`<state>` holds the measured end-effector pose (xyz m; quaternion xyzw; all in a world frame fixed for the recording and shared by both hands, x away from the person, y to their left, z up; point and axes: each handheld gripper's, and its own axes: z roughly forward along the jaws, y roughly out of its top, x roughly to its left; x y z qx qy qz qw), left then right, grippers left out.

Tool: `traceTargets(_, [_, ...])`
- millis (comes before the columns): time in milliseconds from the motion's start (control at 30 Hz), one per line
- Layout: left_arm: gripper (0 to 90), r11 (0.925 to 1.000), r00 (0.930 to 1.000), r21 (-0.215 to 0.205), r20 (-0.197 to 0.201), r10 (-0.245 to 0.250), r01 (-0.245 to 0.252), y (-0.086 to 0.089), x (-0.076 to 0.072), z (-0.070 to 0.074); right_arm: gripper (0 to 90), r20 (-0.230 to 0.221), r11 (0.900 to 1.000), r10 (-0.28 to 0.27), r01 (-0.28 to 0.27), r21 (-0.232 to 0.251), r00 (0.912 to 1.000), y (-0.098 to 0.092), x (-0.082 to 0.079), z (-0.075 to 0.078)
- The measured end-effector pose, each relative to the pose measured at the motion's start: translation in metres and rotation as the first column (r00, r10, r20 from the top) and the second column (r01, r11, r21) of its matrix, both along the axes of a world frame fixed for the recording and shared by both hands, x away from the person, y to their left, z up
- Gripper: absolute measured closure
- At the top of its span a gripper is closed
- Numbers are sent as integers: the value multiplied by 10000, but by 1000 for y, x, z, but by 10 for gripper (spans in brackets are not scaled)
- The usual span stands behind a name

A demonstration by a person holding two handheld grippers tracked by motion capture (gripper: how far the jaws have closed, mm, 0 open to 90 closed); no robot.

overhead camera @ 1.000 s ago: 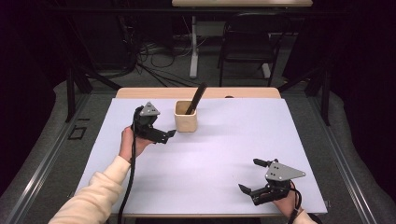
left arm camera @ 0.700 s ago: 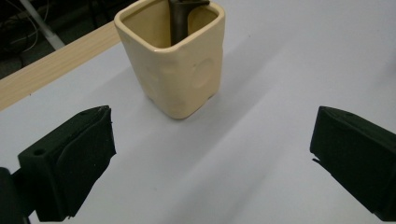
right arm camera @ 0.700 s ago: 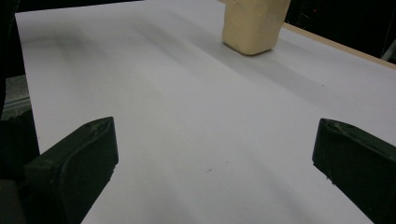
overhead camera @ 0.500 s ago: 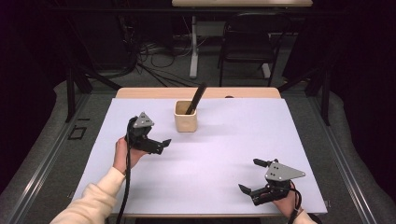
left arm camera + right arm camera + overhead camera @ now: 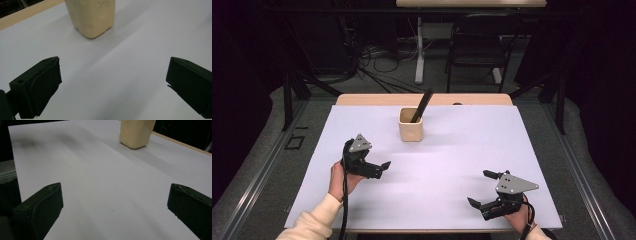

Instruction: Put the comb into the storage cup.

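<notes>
A cream cup [image 5: 411, 126] stands on the far middle of the white table top [image 5: 462, 145], with a black stick-like tool [image 5: 422, 104] leaning out of it. My left gripper [image 5: 382, 169] is held above the sheet, left of and nearer than the cup, open and holding nothing. In the left gripper view the cup [image 5: 92, 17] sits ahead beyond the wide-apart jaws of the left gripper [image 5: 112, 77]. My right gripper [image 5: 479, 188] rests near the front right edge, open and holding nothing. In the right gripper view the right gripper [image 5: 115, 205] faces the far-off cup [image 5: 136, 132].
A wooden strip [image 5: 362, 99] runs along the table's far edge. Behind it are a dark chair [image 5: 477, 50], a white post [image 5: 419, 50] and cables on the floor. Grey floor borders the table on both sides.
My left gripper has drawn back from the cup toward the near side of the table and a little left. The right gripper has stayed put.
</notes>
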<state>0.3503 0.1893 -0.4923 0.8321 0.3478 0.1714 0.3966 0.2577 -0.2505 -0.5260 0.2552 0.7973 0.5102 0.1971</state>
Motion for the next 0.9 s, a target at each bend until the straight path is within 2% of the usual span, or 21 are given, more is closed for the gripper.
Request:
traceTargets(100, [0,9999,10000,-92,46,67,-67,3,-5,-3,0,4,10000,4,-4,3,10000,0,0,0])
traceTargets(467, [0,9999,9999,-2,-78,134,-134,10,-22,-12,0,-8,10000,30,-30,-1,10000,0,0,0])
traceTargets(800, [0,9996,9999,241,-4,158,-158,13,-37,-20,0,-37,10000,39,-39,1,10000,0,0,0])
traceTargets(900, [0,9996,9997,145,-18,244,-243,15,-41,-23,0,-60,10000,28,-28,18,10000,0,0,-1])
